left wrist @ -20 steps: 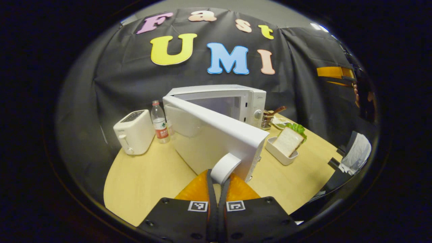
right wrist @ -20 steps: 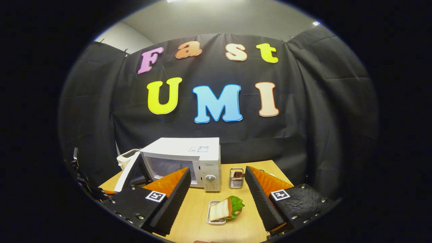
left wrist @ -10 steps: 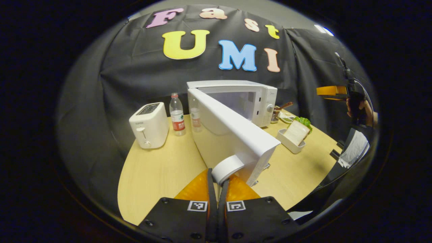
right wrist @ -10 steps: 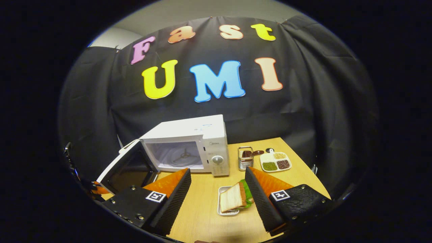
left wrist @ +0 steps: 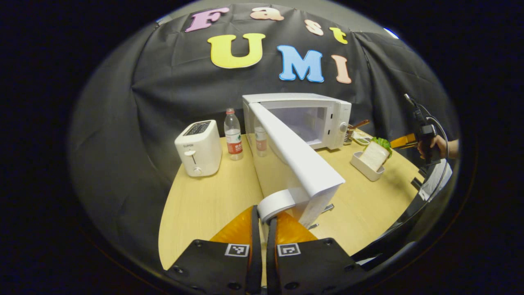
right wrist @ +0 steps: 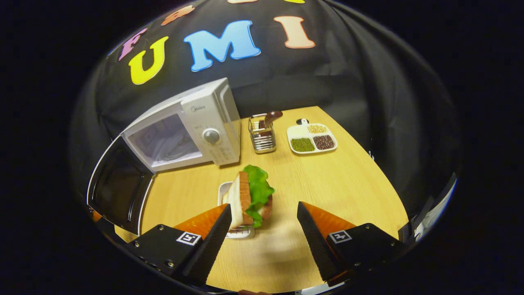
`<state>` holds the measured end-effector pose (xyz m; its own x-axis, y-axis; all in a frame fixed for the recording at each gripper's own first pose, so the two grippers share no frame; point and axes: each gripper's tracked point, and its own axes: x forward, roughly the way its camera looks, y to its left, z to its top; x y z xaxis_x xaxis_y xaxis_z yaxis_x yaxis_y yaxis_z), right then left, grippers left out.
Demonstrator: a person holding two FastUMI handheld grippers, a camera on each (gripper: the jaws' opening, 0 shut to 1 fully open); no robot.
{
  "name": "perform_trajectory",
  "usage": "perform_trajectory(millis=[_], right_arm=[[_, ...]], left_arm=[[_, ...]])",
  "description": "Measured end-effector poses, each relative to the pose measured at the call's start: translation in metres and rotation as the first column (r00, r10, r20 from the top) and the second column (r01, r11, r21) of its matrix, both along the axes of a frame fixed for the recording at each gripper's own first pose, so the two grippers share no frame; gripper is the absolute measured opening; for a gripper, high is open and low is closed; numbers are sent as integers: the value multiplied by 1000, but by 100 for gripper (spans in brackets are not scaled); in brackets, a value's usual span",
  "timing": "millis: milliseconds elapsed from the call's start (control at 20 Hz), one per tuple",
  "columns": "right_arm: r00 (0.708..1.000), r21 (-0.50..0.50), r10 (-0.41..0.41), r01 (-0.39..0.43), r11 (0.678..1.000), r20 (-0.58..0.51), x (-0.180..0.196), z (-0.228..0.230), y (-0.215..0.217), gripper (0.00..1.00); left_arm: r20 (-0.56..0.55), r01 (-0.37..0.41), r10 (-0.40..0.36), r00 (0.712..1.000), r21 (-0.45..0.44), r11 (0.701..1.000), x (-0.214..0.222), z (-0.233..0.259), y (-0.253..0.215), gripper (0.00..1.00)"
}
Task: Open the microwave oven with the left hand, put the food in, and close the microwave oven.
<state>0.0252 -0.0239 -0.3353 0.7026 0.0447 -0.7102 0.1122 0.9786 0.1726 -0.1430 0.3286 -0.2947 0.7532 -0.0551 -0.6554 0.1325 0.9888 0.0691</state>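
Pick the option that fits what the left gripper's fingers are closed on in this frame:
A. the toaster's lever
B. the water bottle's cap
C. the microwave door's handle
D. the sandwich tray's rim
C: in the left gripper view the left gripper is shut on the white handle at the free edge of the microwave door, which stands swung wide open.

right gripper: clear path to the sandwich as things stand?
Probably yes. The right gripper is open and hangs over the sandwich in its tray, nothing between them. The left gripper holds the microwave door's handle off to the side.
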Motion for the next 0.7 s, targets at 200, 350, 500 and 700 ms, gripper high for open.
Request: perform_trajectory(millis=[200,350,500,700], right_arm=[[999,48,47,-46,998,-24,4,-12,7,98],[995,66,98,-96,993,-34,9,-19,14,98],[992,90,120,-116,989,-47,19,-26,23,98],[991,114,117,-109,987,-63,27,-33,26,96]], left_arm=[[-33,-6,5,999,-37,999,-8,-6,8,21],[-73,-67,62,995,-64,996,-33,-6,22,41],[39,-200,206,978,-123,972,-43,46,28,68],[309,-402,456,834,-224,888,-25,158,14,96]])
